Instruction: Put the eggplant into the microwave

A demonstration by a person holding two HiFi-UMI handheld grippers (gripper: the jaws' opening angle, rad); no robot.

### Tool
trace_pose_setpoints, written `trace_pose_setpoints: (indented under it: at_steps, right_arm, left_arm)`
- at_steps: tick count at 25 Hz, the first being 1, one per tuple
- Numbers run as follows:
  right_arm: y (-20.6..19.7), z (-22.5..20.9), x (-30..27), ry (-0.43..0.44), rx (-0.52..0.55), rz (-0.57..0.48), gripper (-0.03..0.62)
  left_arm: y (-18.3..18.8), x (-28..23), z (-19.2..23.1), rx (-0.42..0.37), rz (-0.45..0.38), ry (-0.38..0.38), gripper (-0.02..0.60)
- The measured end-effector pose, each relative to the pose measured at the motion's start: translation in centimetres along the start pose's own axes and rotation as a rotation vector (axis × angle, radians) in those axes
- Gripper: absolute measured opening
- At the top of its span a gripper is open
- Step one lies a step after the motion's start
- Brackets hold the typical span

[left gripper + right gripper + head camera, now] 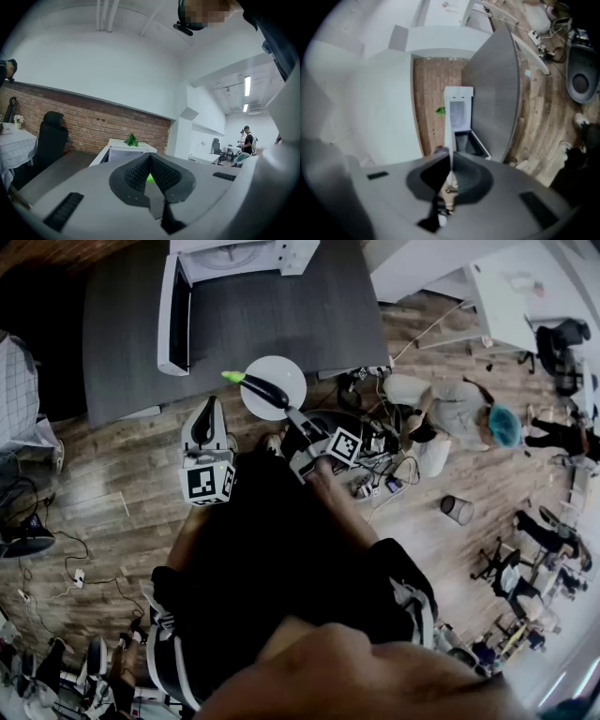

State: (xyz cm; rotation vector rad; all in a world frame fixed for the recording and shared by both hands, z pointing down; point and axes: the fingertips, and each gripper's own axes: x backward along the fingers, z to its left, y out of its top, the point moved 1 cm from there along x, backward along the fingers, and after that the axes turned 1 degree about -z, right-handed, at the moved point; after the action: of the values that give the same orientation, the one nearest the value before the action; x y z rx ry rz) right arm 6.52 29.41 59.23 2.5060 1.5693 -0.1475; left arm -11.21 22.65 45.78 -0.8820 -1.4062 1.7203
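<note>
Eggplant (265, 390) lay on a white plate (287, 371), just beyond your right gripper (449, 159), whose fingers pinched the plate's near rim. Your left gripper (150, 159) was beside the plate, its fingers pressed together on nothing. The microwave (234, 257) stood on the desk (281, 315), well ahead of both sets of fingers, its door open.

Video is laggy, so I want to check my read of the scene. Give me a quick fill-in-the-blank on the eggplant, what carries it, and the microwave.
1. The eggplant has a stem coloured ____.
2. The eggplant lies on a white ____, whose rim the right gripper is shut on.
3. The door of the microwave stands ____.

Missing words: green; plate; open.
</note>
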Motion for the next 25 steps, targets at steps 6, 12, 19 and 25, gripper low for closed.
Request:
trace_pose_setpoints:
  at_steps: [6, 12, 19, 25]
  right_arm:
    - [-0.1, 0.4, -0.2, 0.014, 0.005, 0.011, 0.041]
    - [-0.2, 0.3, -0.2, 0.014, -0.017, 0.021, 0.041]
    - [0.2, 0.0, -0.4, 0.004, -0.036, 0.027, 0.041]
    - [1.1, -0.2, 0.0, 0.001, -0.037, 0.042, 0.041]
  left_arm:
    - [0.4, -0.1, -0.3, -0.008, -0.002, -0.008, 0.034]
    - [0.3, -0.1, -0.4, -0.014, -0.001, -0.009, 0.034]
    - [-0.1, 0.0, -0.9, -0.002, -0.004, 0.003, 0.034]
    - [-0.3, -0.2, -2.3, -0.006, 0.006, 0.02, 0.034]
